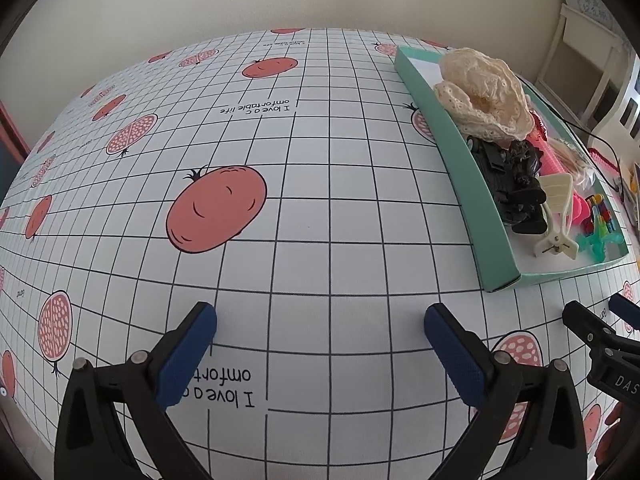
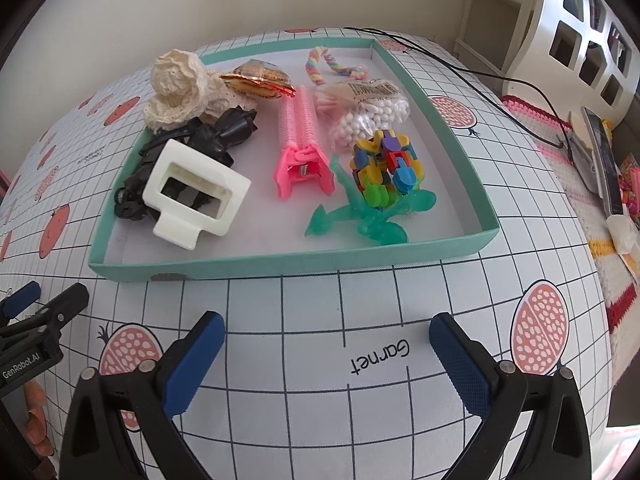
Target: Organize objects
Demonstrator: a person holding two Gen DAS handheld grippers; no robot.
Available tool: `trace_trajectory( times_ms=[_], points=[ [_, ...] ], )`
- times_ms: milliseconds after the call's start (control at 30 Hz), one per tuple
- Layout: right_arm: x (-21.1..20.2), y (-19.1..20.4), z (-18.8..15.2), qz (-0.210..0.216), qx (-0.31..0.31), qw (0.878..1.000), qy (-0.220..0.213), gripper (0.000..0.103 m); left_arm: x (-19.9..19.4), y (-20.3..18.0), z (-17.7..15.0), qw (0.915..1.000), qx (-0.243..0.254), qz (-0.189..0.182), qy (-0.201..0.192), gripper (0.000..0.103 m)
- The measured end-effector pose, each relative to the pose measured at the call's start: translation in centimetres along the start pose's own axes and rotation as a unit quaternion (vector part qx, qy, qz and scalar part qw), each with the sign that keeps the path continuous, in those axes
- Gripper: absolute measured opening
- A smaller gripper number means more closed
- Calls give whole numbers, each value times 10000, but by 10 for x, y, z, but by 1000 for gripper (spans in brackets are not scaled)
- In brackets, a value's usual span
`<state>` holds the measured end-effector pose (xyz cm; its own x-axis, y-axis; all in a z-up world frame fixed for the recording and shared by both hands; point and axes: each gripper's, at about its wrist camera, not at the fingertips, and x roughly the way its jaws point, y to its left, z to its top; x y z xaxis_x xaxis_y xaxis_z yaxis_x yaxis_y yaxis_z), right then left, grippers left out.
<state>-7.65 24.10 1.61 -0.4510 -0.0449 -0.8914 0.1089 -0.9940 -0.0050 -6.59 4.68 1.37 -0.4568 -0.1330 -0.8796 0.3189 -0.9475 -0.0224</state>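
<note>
**Tray full, both grippers empty**

While every loose item sits inside the teal tray (image 2: 280,264), both grippers hang over bare worktop (image 1: 320,208) on its near side, so the sorting looks finished or paused between picks; which, I cannot tell. The right gripper (image 2: 326,344) has its fingers spread wide, grasping nothing, and points straight at the tray's near wall. The left gripper (image 1: 320,340) is likewise released and empty, with the tray off to its right and farther away.

Inside the tray, the white clip (image 2: 196,194) lies nearest the right fingers, resting partly on a black tangle (image 2: 216,136). The pink clip (image 2: 302,148) lies mid-tray, the green toy (image 2: 372,216) and colour blocks (image 2: 386,168) to its right. Any further pick would call for lifting over the wall, then descending onto one item without snagging its neighbours.
</note>
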Motion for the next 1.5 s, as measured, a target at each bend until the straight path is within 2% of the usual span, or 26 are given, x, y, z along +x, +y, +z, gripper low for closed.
trace_trajectory(
  times_ms=[1500],
  points=[
    [0, 0, 0, 6, 11, 10000, -3, 103, -5, -3, 0, 10000, 18, -1, 19, 103]
  ],
)
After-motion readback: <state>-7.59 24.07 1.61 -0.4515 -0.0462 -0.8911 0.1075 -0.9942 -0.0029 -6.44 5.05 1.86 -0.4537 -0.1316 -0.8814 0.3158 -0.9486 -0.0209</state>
